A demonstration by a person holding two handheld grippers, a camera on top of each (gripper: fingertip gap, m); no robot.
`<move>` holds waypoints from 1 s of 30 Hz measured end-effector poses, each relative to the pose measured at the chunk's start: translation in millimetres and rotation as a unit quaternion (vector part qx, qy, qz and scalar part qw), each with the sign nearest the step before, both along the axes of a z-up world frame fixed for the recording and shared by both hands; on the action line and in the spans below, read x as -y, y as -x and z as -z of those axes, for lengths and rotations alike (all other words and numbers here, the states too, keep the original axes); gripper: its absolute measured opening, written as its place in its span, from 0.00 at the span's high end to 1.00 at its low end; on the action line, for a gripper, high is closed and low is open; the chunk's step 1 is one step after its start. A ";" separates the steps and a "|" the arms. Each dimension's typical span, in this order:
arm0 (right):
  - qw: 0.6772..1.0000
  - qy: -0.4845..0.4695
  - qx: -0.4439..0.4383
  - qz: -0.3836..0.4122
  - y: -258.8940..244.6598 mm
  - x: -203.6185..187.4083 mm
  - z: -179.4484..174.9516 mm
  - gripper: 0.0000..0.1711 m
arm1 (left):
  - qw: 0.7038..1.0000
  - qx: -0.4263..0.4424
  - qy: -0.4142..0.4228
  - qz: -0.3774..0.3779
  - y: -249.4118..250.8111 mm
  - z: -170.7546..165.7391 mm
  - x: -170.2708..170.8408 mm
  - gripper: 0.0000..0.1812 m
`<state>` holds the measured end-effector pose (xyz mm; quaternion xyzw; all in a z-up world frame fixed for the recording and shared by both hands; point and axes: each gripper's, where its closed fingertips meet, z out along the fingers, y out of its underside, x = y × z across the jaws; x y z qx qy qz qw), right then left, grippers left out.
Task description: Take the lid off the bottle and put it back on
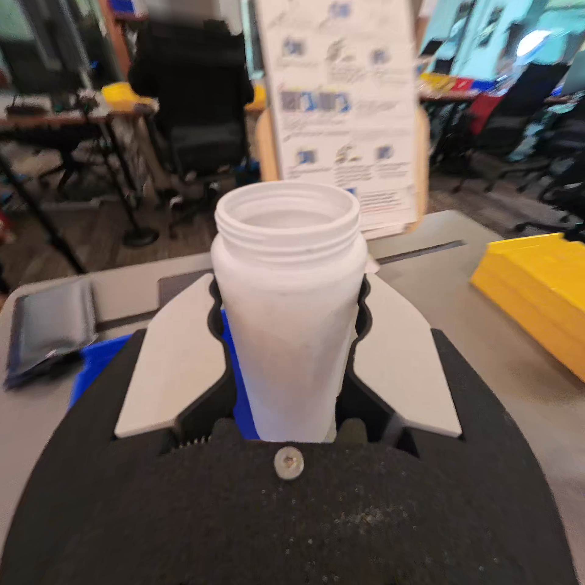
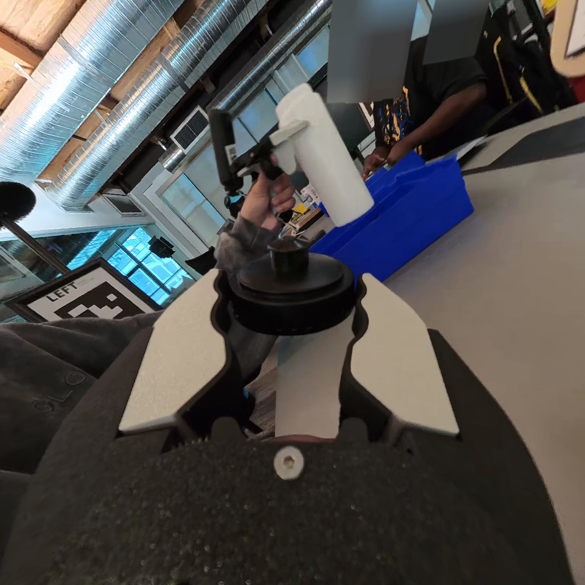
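Observation:
A white plastic bottle [image 1: 289, 300] with an open threaded mouth stands upright between my left gripper's [image 1: 288, 294] fingers, which are shut on its body and hold it above the table. In the right wrist view the same bottle [image 2: 319, 158] shows farther off, held up by the left gripper [image 2: 285, 133] in a person's hand. My right gripper [image 2: 288, 294] is shut on the black round lid [image 2: 289, 300], which has a small knob on top. The lid is off the bottle and well apart from it.
A blue bin [image 2: 402, 218] sits on the grey table [image 1: 443, 300] below the bottle; its edge shows in the left wrist view [image 1: 98, 357]. Yellow bins [image 1: 538, 294] lie at right, a dark pouch [image 1: 50, 326] at left, a printed sheet [image 1: 342, 110] behind. Another person [image 2: 421, 104] stands at the table.

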<state>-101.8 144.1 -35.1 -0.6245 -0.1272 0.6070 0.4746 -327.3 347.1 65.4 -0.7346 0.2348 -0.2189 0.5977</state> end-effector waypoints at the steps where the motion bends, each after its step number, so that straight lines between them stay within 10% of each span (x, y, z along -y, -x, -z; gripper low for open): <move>1: 1.000 -0.009 0.003 0.006 -2.2 -0.6 -5.7 0.56 | 1.000 0.010 -0.015 0.021 -21.2 -3.8 13.1 0.54; 13: 0.989 -0.075 0.082 0.102 -33.1 -4.7 -14.5 0.56 | 0.980 0.025 -0.073 0.183 -234.9 108.1 51.7 0.55; 21: 0.980 -0.072 0.118 0.141 -35.9 -21.6 6.4 0.56 | 0.970 -0.009 -0.084 0.228 -258.8 130.4 61.7 0.54; 30: 0.949 -0.204 0.148 0.188 -23.1 -99.3 -58.7 0.56 | 0.963 0.046 -0.049 0.261 -250.5 131.6 59.6 0.54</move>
